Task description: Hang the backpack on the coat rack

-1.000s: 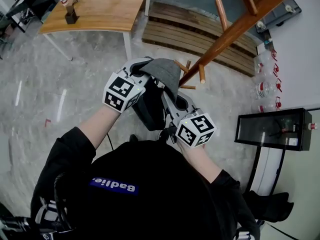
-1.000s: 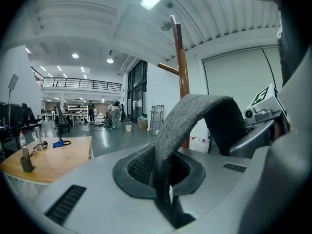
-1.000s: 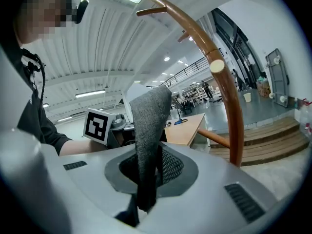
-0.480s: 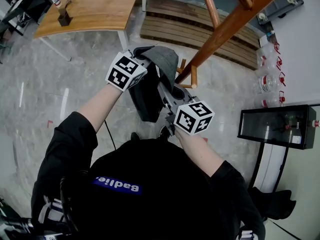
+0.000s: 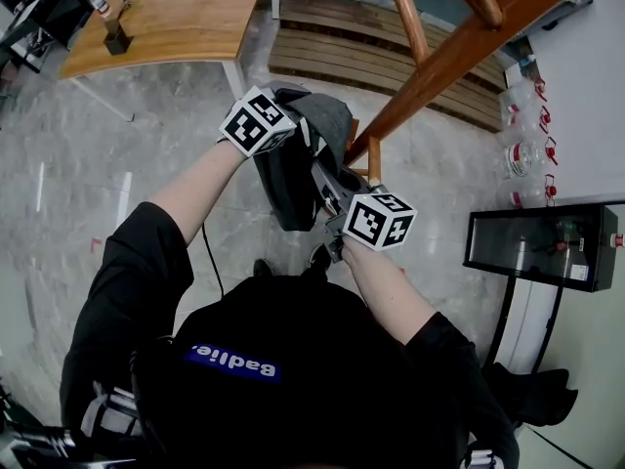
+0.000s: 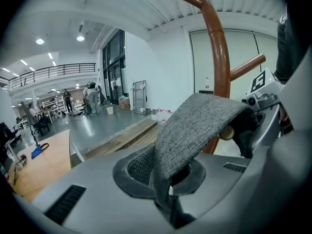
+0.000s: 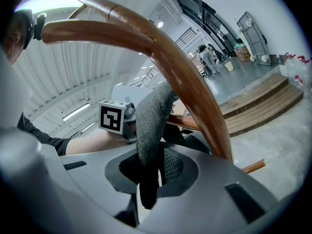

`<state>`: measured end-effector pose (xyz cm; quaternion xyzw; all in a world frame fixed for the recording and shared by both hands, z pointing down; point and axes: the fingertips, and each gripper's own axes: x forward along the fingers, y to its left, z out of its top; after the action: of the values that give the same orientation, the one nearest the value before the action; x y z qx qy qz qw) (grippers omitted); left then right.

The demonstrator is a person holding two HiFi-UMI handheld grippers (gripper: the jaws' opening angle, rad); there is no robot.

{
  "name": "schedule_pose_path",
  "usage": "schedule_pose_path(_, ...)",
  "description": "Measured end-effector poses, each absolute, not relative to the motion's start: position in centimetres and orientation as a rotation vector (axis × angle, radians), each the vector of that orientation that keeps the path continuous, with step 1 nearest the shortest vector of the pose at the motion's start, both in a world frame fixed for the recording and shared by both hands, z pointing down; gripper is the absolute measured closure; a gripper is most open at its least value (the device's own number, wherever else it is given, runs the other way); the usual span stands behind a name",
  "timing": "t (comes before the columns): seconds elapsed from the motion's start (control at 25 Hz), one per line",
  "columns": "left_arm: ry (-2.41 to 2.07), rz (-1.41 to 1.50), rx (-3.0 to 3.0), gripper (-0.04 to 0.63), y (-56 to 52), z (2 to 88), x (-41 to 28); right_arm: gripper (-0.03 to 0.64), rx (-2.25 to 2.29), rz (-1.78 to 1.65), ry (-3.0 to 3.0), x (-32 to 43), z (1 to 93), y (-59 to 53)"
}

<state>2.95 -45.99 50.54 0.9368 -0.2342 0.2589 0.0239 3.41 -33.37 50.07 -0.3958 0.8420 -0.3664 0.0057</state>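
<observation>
A dark backpack (image 5: 289, 179) with a grey fabric top loop (image 5: 325, 117) hangs between my two grippers, right beside the brown coat rack pole (image 5: 459, 52). My left gripper (image 5: 301, 133) is shut on one end of the grey loop (image 6: 195, 126). My right gripper (image 5: 332, 191) is shut on the other end of that loop (image 7: 150, 130). A short lower peg (image 5: 374, 160) juts out by the loop; its round end (image 6: 226, 133) shows just under the fabric. The pole (image 7: 195, 89) rises close behind the loop in the right gripper view.
Higher pegs (image 5: 410, 20) stick out of the pole above the grippers. A wooden table (image 5: 166, 18) stands at the far left, a slatted wooden platform (image 5: 391, 62) behind the rack. A black case (image 5: 542, 247) sits on the floor at right.
Both grippers have carried the backpack closer to the rack pole, and the grey loop now sits at the lower peg. Both jaws stay shut on the loop.
</observation>
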Motion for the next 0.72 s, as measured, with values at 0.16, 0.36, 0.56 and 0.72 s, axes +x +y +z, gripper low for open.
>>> schedule_pose_path(0.16, -0.638, 0.81, 2.907, 0.563, -46.6, 52.0, 4.1, 0.581, -1.247, -1.173, 2.604, 3.8, 50.8, -33.8)
schedule_pose_path(0.36, -0.527, 0.844, 2.937, 0.563, -46.2, 53.1, 4.9, 0.581, -1.29, -1.196, 2.601, 3.9, 51.5, -33.7)
schedule_pose_path(0.56, -0.438, 0.87, 3.011, 0.563, -45.5, 53.9, 5.9, 0.581, -1.362, -1.193, 2.624, 4.3, 52.0, -33.7)
schedule_pose_path(0.72, -0.4, 0.896, 3.092, 0.563, -44.5, 54.9, 6.1, 0.581, -1.428, -1.185, 2.672, 4.3, 52.7, -33.4)
